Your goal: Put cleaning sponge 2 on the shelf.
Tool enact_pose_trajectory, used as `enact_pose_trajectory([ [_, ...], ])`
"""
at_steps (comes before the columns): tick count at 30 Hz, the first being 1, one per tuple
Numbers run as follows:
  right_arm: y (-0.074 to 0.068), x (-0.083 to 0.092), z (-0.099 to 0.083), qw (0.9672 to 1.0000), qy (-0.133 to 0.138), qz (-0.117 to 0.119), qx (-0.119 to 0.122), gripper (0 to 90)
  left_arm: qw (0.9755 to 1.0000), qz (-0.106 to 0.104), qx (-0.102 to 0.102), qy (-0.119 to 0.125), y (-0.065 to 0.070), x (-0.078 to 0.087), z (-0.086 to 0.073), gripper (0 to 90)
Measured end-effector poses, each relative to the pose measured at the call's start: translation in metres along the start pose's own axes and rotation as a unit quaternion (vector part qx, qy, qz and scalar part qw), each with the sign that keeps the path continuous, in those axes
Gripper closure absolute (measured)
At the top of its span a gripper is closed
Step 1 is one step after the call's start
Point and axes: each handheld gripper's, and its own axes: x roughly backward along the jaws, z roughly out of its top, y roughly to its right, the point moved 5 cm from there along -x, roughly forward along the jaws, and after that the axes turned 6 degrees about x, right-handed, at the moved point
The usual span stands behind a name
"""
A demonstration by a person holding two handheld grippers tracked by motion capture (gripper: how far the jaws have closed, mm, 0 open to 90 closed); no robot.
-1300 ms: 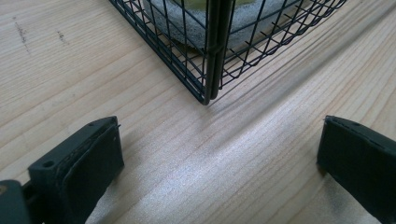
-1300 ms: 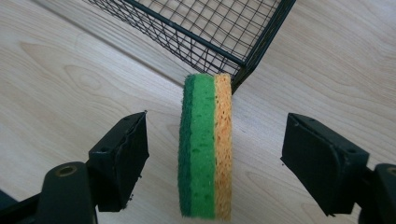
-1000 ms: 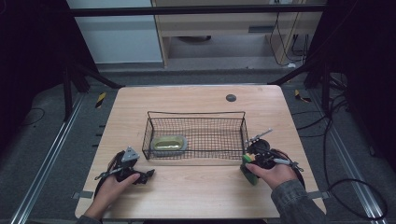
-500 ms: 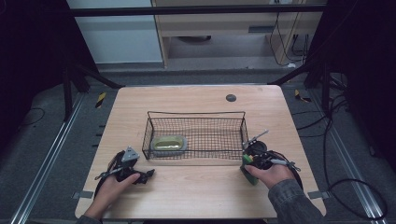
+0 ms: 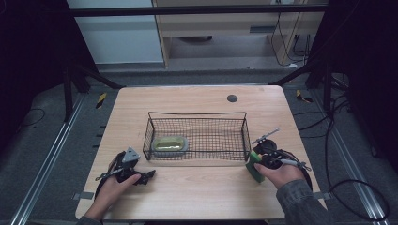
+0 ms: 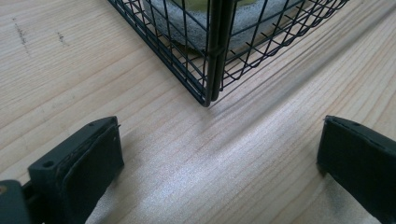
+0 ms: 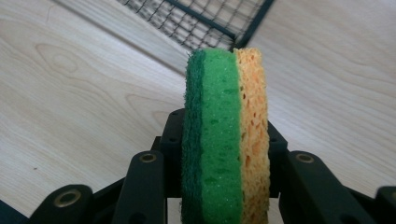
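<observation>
Sponge (image 7: 224, 135) stood upright, clamped in the right gripper (image 5: 257, 165), basket (image 5: 244, 136) just upper-left; left gripper (image 6: 219, 158) gaped wide, empty.

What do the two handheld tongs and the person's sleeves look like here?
Both tongs are black: the left tongs carry a grey three-cornered plate, the right tongs trail a dark cable and a thin metal rod. Their jaws are flat black pads. The right forearm wears a grey sleeve.

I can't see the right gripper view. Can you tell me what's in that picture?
A sponge, green on one side and yellow-orange on the other, stands on edge, squeezed in the black right gripper. Under it is a light wooden table, and a corner of a black wire basket sits just past the sponge.
</observation>
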Motion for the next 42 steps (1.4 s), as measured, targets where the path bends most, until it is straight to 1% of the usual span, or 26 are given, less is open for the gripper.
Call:
enact_pose_trajectory([
  [1, 0.004, 0.002, -0.001, 1.0, 0.002, -0.002, -0.001, 63.7, 1.0, 0.0, -0.002, 0.0, 0.0, 0.0, 0.0, 0.0],
  [2, 0.008, 0.004, -0.001, 1.0, 0.005, -0.005, 0.002, 63.7, 1.0, 0.0, 0.0, 0.0, 0.0, 0.0, 0.0, 0.0],
  [5, 0.019, 0.01, -0.003, 0.9998, 0.007, -0.016, -0.005, 63.7, 1.0, 0.0, 0.0, 0.0, 0.0, 0.0, 0.0, 0.0],
  [8, 0.03, 0.016, 0.001, 0.9995, 0.022, -0.021, -0.003, 63.6, 1.0, 0.0, 0.0, 0.0, 0.0, 0.0, 0.0, 0.0],
  [10, 0.04, 0.02, 0.005, 0.999, 0.033, -0.03, 0.004, 63.6, 1.0, 0.0, -0.002, 0.0, 0.0, 0.0, 0.0, 0.0],
  [14, 0.052, 0.028, 0.012, 0.9979, 0.049, -0.041, 0.003, 63.7, 1.0, 0.0, 0.0, 0.0, 0.0, 0.0, 0.0, 0.0],
  [16, 0.059, 0.036, 0.018, 0.9971, 0.061, -0.046, 0.005, 63.8, 1.0, 0.0, -0.002, 0.0, 0.0, 0.0, 0.0, 0.0],
  [17, 0.059, 0.036, 0.018, 0.9971, 0.061, -0.046, 0.005, 63.8, 1.0, 0.0, -0.001, 0.0, 0.0, 0.0, 0.0, 0.0],
  [21, 0.069, 0.048, 0.029, 0.9957, 0.074, -0.055, 0.008, 63.8, 1.0, 0.0, 0.0, 0.0, 0.0, 0.0, 0.0, 0.0],
  [23, 0.071, 0.053, 0.036, 0.9951, 0.078, -0.059, 0.015, 63.8, 1.0, 0.0, 0.0, 0.0, 0.0, 0.0, 0.0, 0.0],
  [24, 0.073, 0.058, 0.042, 0.9947, 0.081, -0.061, 0.02, 63.9, 1.0, 0.0, 0.0, 0.0, 0.0, 0.0, 0.0, 0.0],
  [25, 0.073, 0.058, 0.042, 0.9947, 0.081, -0.061, 0.02, 63.9, 1.0, 0.0, 0.001, 0.0, 0.0, 0.0, 0.0, 0.0],
  [28, 0.075, 0.063, 0.052, 0.9938, 0.084, -0.067, 0.03, 63.8, 1.0, 0.0, 0.001, 0.0, 0.0, 0.0, 0.0, 0.0],
  [31, 0.074, 0.068, 0.062, 0.9931, 0.088, -0.069, 0.036, 63.8, 1.0, 0.0, 0.004, 0.002, 0.0, 0.0, 0.0, 0.0],
  [35, 0.072, 0.073, 0.074, 0.992, 0.089, -0.074, 0.049, 63.8, 1.0, 0.0, 0.002, 0.002, 0.0, 0.0, 0.0, 0.0],
  [42, 0.068, 0.081, 0.095, 0.9901, 0.101, -0.073, 0.065, 63.9, 1.0, 0.0, 0.002, 0.002, 0.0, 0.0, 0.0, 0.0],
])
